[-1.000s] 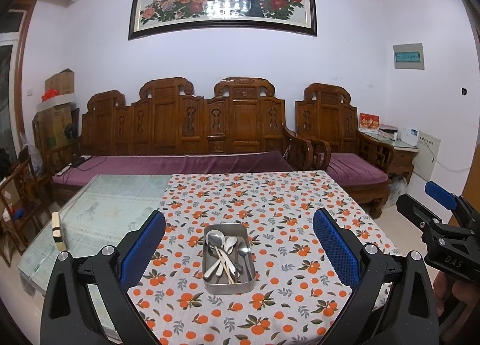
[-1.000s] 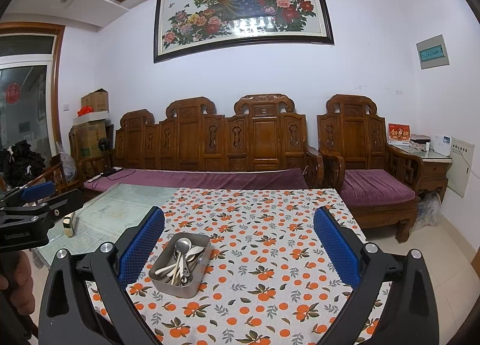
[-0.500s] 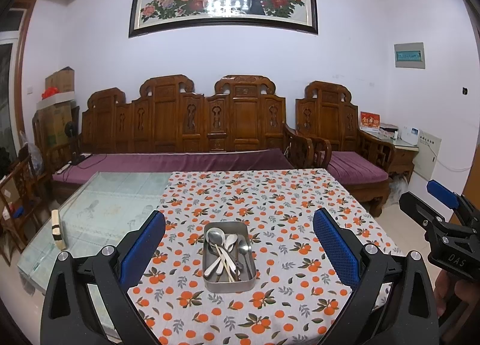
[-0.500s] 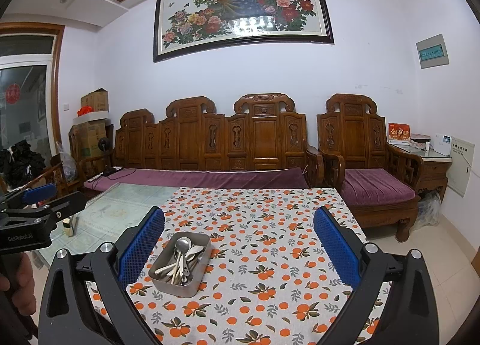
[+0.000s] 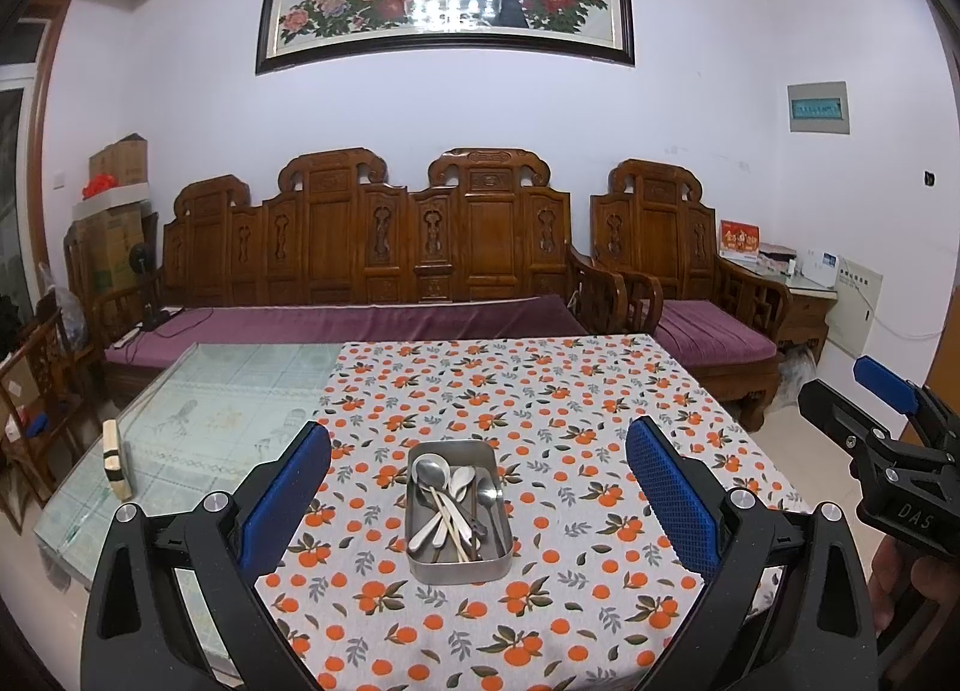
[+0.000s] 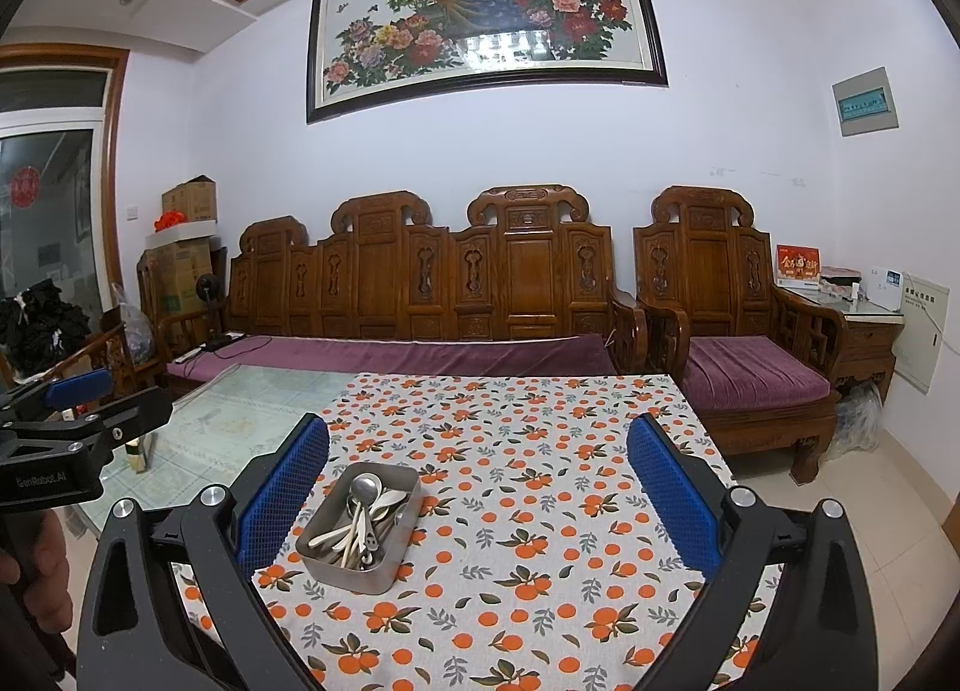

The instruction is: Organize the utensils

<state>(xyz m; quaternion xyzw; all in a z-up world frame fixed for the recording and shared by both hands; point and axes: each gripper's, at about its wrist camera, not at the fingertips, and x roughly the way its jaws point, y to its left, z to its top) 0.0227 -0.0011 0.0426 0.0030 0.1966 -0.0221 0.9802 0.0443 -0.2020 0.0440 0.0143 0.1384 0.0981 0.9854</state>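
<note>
A rectangular metal tin [image 5: 458, 562] [image 6: 351, 568] stands on the orange-print tablecloth [image 5: 558, 433] [image 6: 516, 451]. Inside lie several utensils [image 5: 451, 496] [image 6: 363, 523]: metal spoons, white spoons and pale chopsticks, mixed together. My left gripper [image 5: 478, 496] is open, held above the near table edge with the tin straight ahead between its blue pads. My right gripper [image 6: 478, 496] is also open, with the tin ahead and to its left. Neither gripper holds anything. Each gripper shows at the edge of the other's view.
The cloth covers the right part of a glass-topped table [image 5: 204, 421]. A small wooden block [image 5: 115, 458] stands near the left edge of the glass. A carved wooden sofa [image 5: 372, 265] and armchair [image 5: 690, 283] stand behind the table, cardboard boxes [image 5: 114, 211] at far left.
Both views shifted very slightly; the tin appears a touch farther up in the left wrist view. Both grippers stayed open and the utensils did not move.
</note>
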